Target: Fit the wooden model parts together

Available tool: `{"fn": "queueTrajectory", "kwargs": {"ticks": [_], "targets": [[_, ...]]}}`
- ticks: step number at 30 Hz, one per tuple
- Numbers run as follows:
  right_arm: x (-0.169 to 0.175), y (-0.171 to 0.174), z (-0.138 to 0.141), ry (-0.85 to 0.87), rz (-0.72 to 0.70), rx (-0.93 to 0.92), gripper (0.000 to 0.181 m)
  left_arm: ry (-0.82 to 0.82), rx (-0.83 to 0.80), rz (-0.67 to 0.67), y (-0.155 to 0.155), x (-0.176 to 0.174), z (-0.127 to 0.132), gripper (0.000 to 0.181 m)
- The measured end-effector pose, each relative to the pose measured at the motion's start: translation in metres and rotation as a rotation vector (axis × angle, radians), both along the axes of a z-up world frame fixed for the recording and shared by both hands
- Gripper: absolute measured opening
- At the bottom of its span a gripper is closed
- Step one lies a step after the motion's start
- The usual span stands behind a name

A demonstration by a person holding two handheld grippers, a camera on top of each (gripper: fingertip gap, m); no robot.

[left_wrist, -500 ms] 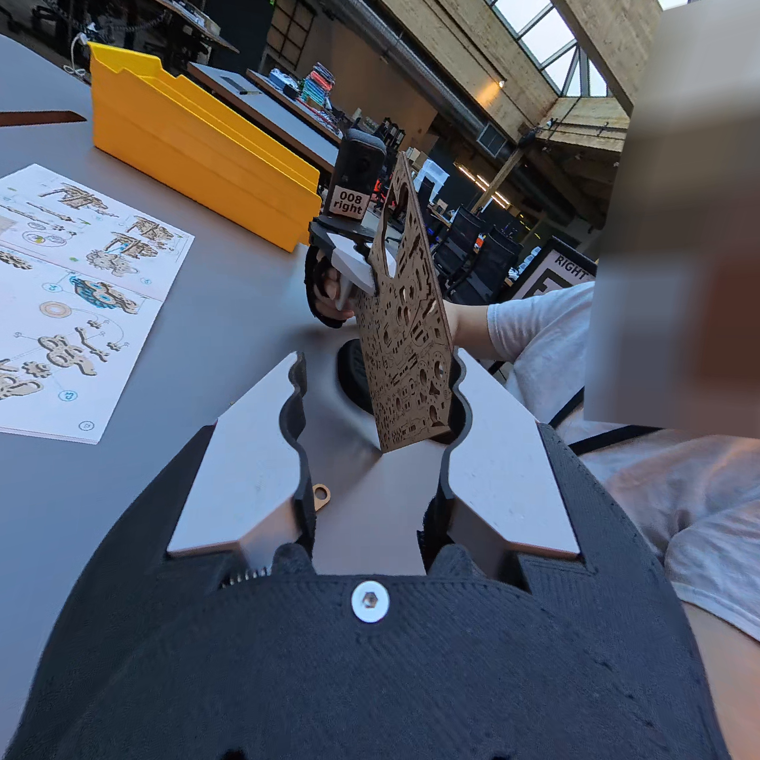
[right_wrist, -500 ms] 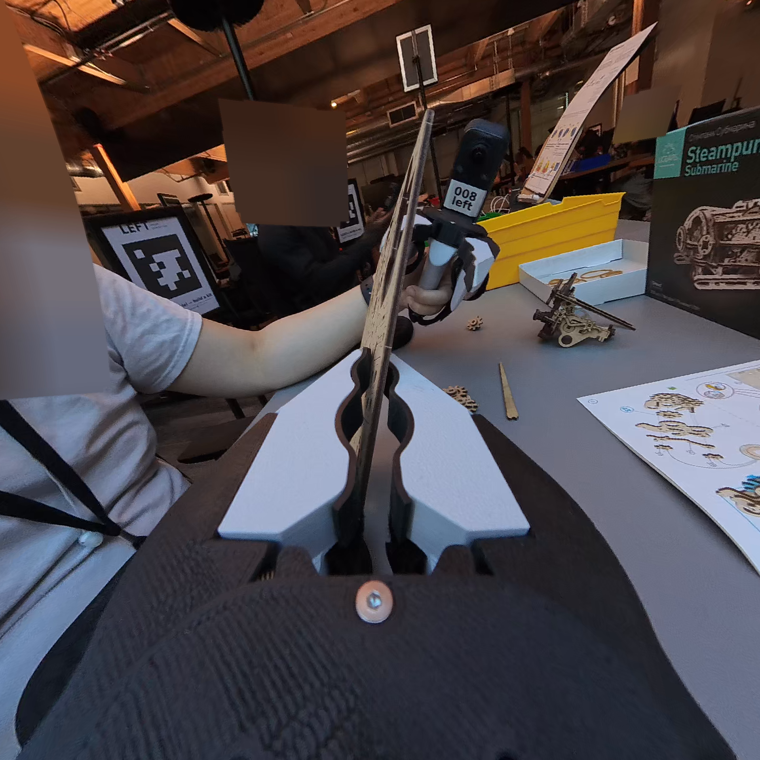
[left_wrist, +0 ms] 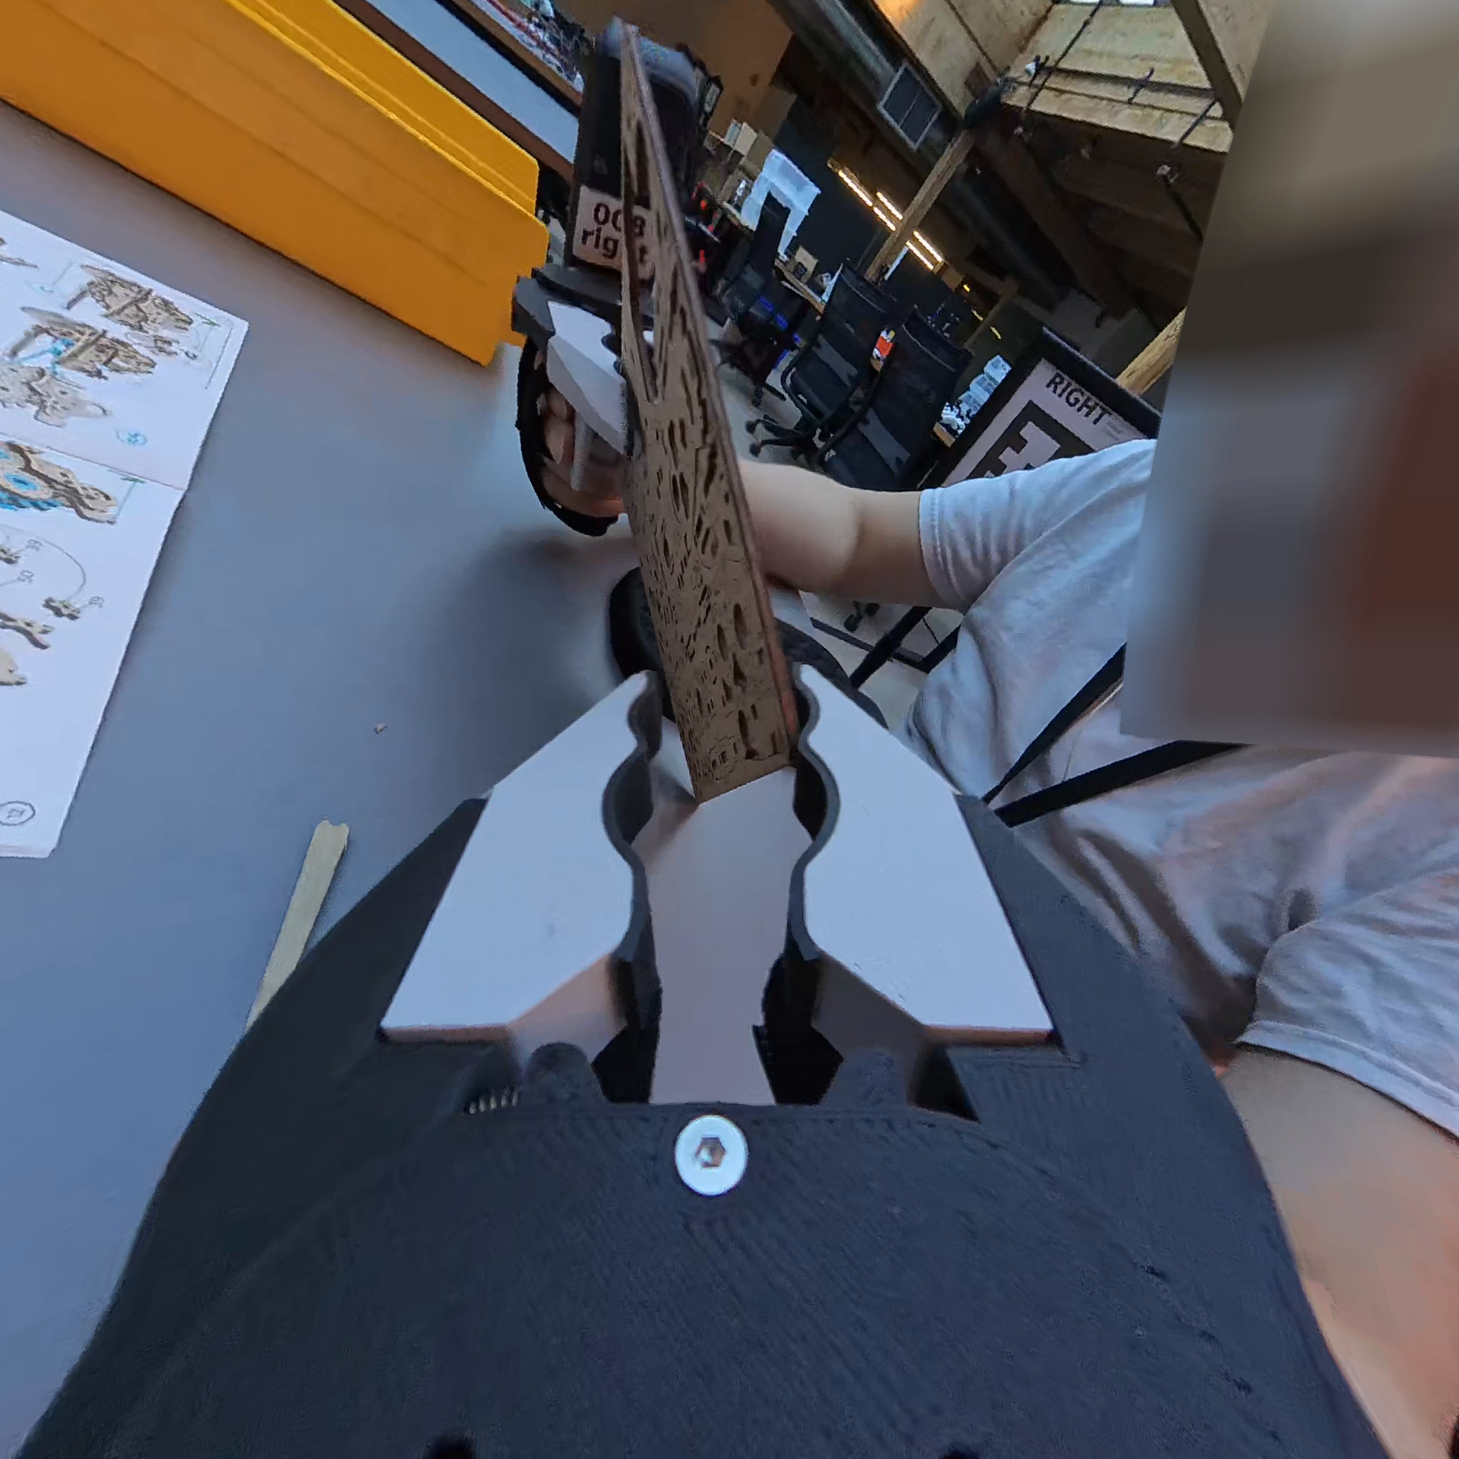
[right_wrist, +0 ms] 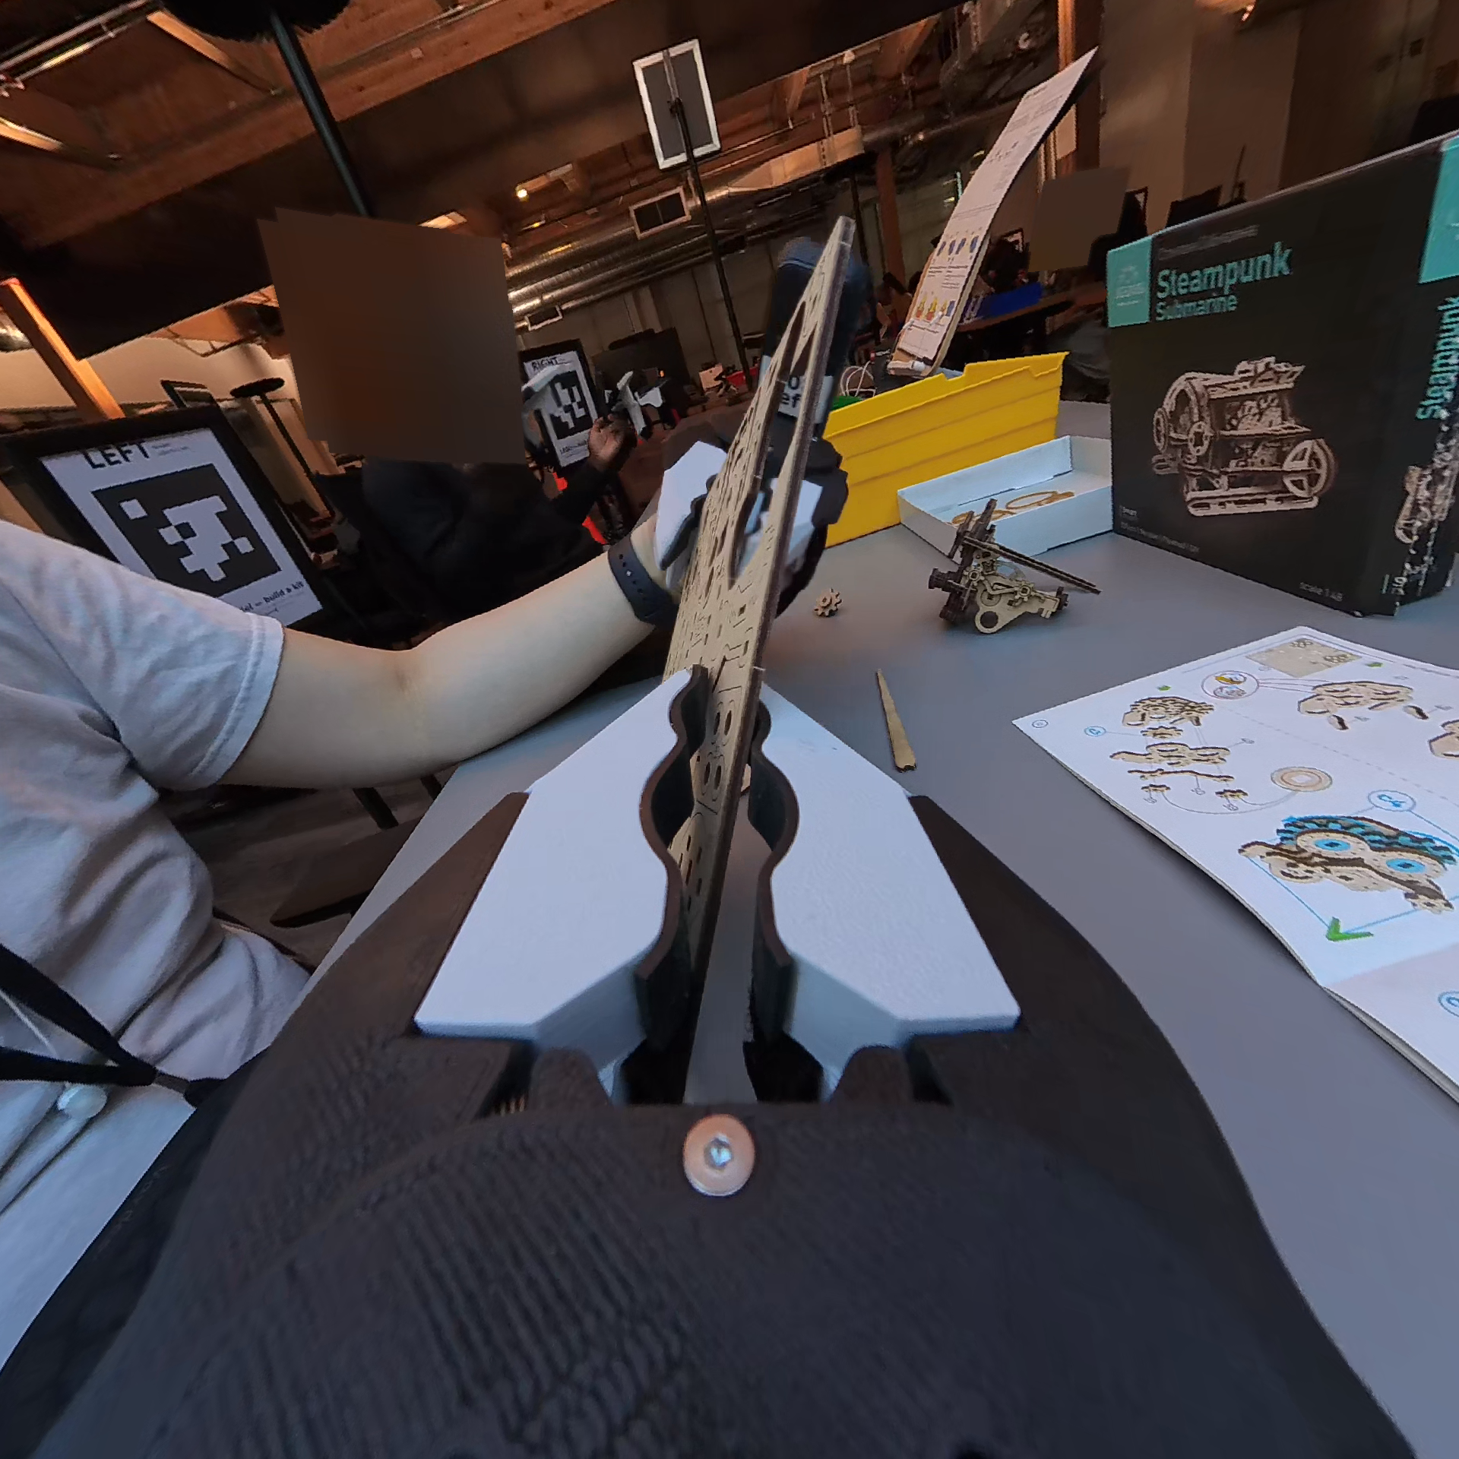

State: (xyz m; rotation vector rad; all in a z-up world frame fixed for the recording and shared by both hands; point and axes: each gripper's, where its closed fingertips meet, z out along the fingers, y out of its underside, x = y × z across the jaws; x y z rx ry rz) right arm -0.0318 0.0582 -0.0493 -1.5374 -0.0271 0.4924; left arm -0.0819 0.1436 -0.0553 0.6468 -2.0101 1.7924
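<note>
The left tongs (left_wrist: 722,738) have narrowed around the wooden sheet's (left_wrist: 687,505) corner — right tongs (right_wrist: 714,710) clamp it.

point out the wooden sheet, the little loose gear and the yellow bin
wooden sheet (right_wrist: 722,631), right wrist view, on its cut-out face above the tongs
loose gear (right_wrist: 827,604), right wrist view, its middle
yellow bin (left_wrist: 316,181), left wrist view, its long side wall
</note>
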Motion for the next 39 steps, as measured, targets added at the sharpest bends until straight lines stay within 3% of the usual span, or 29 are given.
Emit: {"fn": "queueTrajectory", "kwargs": {"ticks": [2,4,16,22,26,28,30,33,36,37,39], "targets": [[0.005,-0.001,0.0,0.014,-0.014,0.0,0.004,-0.063,-0.024,0.035,0.001,0.007,0.008,0.006],[0.005,-0.002,0.001,0.025,-0.005,0.0,0.003,-0.124,-0.008,0.1,0.003,0.016,0.011,0.003],[-0.005,-0.007,-0.005,0.005,0.057,-0.1,0.008,-0.171,0.033,0.156,0.01,0.018,0.019,0.0],[-0.009,-0.005,-0.009,0.015,0.065,-0.159,0.001,-0.186,0.016,0.16,0.009,0.018,0.023,0.0],[-0.011,-0.005,-0.01,-0.014,0.054,-0.188,0.001,-0.212,-0.05,0.17,0.009,0.018,0.031,0.005],[-0.014,-0.006,-0.01,-0.04,0.063,-0.186,0.001,-0.188,-0.05,0.172,0.01,0.018,0.03,0.028],[-0.015,-0.006,-0.01,-0.051,0.065,-0.184,0.001,-0.168,0.001,0.15,0.009,0.013,0.021,0.038],[-0.015,-0.005,-0.011,-0.062,0.066,-0.172,0.001,-0.139,0.102,0.045,0.001,-0.007,0.005,0.037],[-0.017,-0.001,-0.012,-0.048,0.06,-0.164,0.001,-0.132,0.188,0.061,-0.004,-0.007,-0.011,0.037],[-0.02,0.002,-0.013,-0.043,0.066,-0.164,0.001,-0.132,0.206,0.072,-0.005,-0.005,-0.015,0.031],[-0.026,0.005,-0.02,-0.061,0.081,-0.196,0.002,-0.142,0.209,0.082,-0.005,-0.003,-0.015,0.001]]}}
